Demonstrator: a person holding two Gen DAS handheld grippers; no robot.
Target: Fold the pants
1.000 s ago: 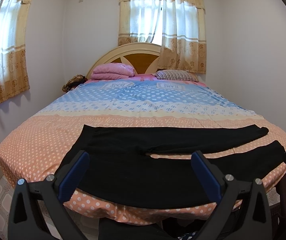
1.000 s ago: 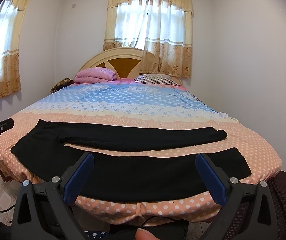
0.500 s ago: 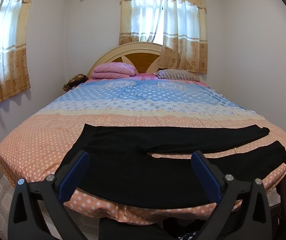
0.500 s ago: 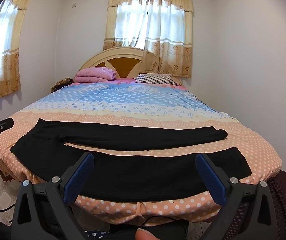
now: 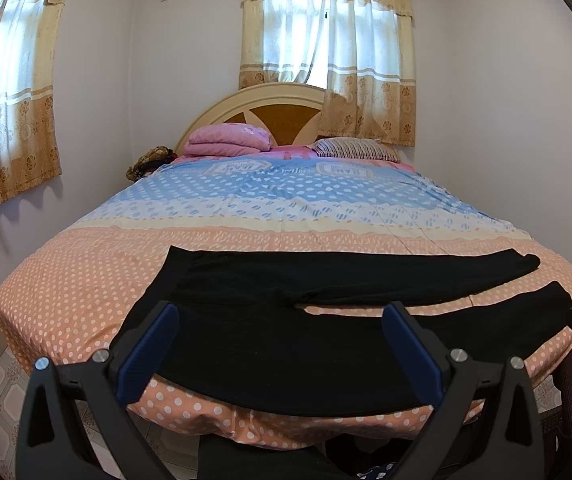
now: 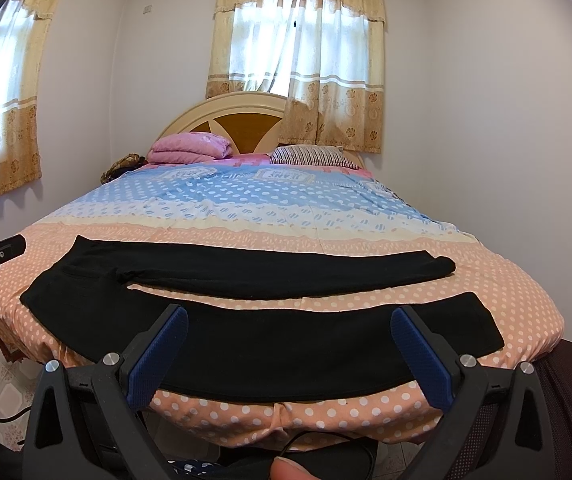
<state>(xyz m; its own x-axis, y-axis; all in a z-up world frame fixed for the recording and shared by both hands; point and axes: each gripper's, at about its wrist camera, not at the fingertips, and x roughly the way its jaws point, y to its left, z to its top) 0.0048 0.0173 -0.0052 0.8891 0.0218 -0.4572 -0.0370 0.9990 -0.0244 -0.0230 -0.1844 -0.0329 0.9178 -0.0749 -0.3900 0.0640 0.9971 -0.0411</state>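
Black pants (image 5: 269,344) lie flat across the foot of the bed (image 5: 286,208), legs apart and pointing right, while the left claw (image 5: 279,344) and right claw (image 6: 290,346) both hover spread wide, holding nothing.

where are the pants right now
The black pants lie spread flat across the foot of the bed, legs apart, waist toward the left, just ahead of both open tools.
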